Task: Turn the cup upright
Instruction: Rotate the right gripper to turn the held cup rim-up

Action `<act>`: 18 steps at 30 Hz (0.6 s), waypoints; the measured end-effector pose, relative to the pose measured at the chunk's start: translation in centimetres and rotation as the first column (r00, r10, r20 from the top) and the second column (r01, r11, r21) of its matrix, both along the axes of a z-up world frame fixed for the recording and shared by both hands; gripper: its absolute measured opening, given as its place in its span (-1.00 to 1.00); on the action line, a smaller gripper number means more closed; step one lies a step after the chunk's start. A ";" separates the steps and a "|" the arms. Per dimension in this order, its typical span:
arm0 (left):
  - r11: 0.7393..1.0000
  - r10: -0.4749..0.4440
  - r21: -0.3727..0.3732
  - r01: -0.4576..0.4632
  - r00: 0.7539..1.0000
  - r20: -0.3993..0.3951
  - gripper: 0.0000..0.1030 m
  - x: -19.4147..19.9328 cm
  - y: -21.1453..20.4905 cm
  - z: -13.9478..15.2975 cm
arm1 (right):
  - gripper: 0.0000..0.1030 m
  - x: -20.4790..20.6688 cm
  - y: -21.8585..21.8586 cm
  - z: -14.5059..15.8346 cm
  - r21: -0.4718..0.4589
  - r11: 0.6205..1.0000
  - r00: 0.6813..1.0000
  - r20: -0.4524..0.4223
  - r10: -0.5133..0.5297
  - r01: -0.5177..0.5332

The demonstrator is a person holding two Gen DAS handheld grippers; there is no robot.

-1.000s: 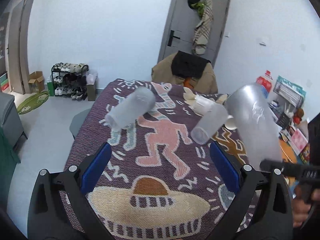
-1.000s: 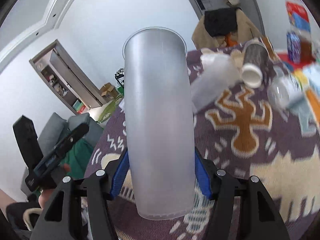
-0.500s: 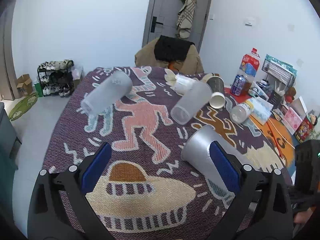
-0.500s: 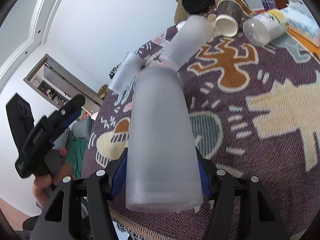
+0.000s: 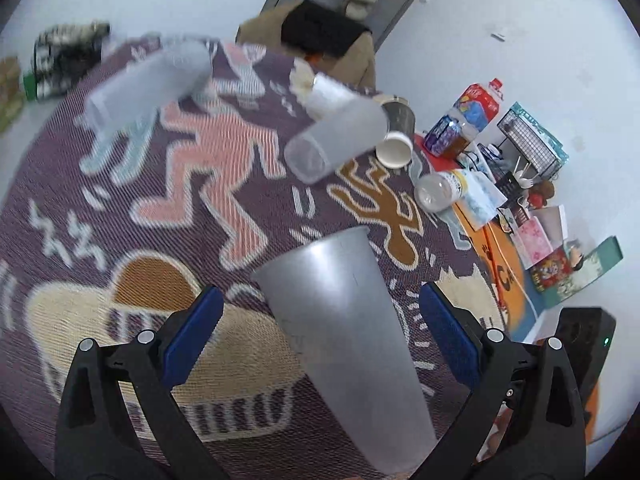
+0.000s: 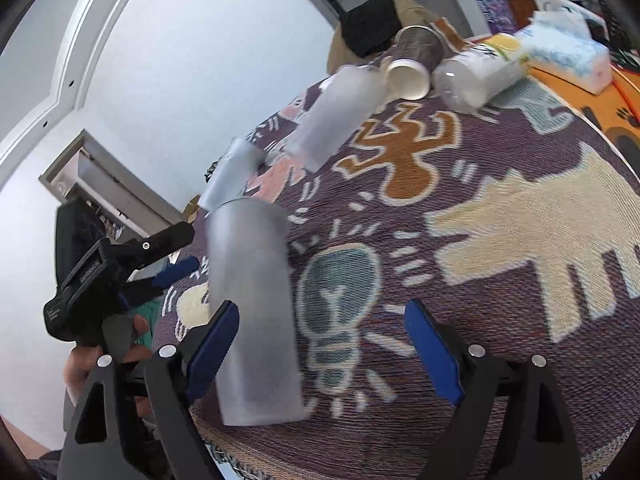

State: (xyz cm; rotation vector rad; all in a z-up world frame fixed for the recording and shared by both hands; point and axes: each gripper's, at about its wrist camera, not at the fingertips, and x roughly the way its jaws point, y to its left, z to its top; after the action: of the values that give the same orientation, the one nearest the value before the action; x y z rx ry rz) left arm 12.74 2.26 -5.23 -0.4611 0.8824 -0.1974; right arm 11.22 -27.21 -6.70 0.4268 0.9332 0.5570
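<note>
A tall frosted plastic cup [image 6: 254, 312] stands upright, mouth up, near the front edge of the patterned tablecloth [image 6: 500, 240]. My right gripper [image 6: 322, 344] is open; its left pad is close beside the cup and its right pad is far off. In the left wrist view the same cup [image 5: 344, 344] stands between the wide-open jaws of my left gripper [image 5: 320, 336], touching neither pad. Two more frosted cups [image 5: 336, 140] [image 5: 148, 84] lie on their sides farther back.
A paper cup [image 5: 396, 148] and a clear bottle [image 5: 440, 188] lie on their sides at the back right. Drink bottles [image 5: 468, 116], a wire basket [image 5: 528, 144] and boxes crowd the right side. A chair with clothes [image 5: 320, 36] stands behind the table.
My right gripper has set the cup down upright on the cloth and opened, letting go. My left gripper has moved in so the cup is between its jaws.
</note>
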 end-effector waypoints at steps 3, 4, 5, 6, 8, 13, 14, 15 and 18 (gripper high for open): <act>0.999 0.002 -0.040 -0.004 0.999 -0.038 0.89 0.9 -0.2 -1.1 | 0.63 0.1 -1.2 -0.6 0.000 1.000 1.000 -0.007 -0.021 0.021; 0.999 0.001 -0.054 -0.003 0.999 -0.049 0.89 1.3 -0.4 -1.4 | 0.64 0.1 -1.6 -0.8 0.000 1.000 1.000 -0.009 -0.025 0.025; 0.998 -0.001 -0.070 -0.003 0.998 -0.058 0.89 1.5 -0.5 -1.7 | 0.64 0.0 -1.9 -1.0 0.000 1.000 1.000 -0.011 -0.027 0.027; 0.996 -0.004 -0.086 -0.002 0.998 -0.068 0.89 1.8 -0.5 -1.9 | 0.66 0.0 -2.3 -1.2 0.001 0.999 0.999 -0.014 -0.033 0.034; 0.993 -0.007 -0.115 -0.003 0.996 -0.092 0.89 2.4 -0.7 -2.4 | 0.66 -0.1 -2.8 -1.4 0.000 0.999 0.999 -0.018 -0.041 0.041; 0.987 -0.011 -0.161 -0.010 0.992 -0.128 0.89 4.0 -1.6 -3.6 | 0.72 0.0 -4.2 -1.7 -0.009 0.998 0.998 -0.016 -0.058 0.058; 0.986 -0.015 -0.167 -0.008 0.991 -0.134 0.89 4.4 -1.8 -3.8 | 0.72 0.0 -4.5 -1.7 -0.014 0.998 0.998 -0.013 -0.065 0.065; 0.985 -0.018 -0.170 -0.006 0.990 -0.140 0.89 4.6 -1.9 -4.0 | 0.72 0.0 -4.7 -1.7 -0.020 0.997 0.997 -0.012 -0.071 0.070; 0.983 -0.022 -0.185 -0.009 0.986 -0.164 0.89 5.2 -2.2 -4.8 | 0.72 0.0 -5.1 -1.9 -0.045 0.996 0.997 -0.006 -0.078 0.078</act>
State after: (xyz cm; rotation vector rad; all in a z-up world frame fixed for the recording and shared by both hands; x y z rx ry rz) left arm 17.99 0.03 -10.02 -0.6555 1.0335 -0.2511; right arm 11.20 -32.26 -8.60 0.4236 0.9307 0.4630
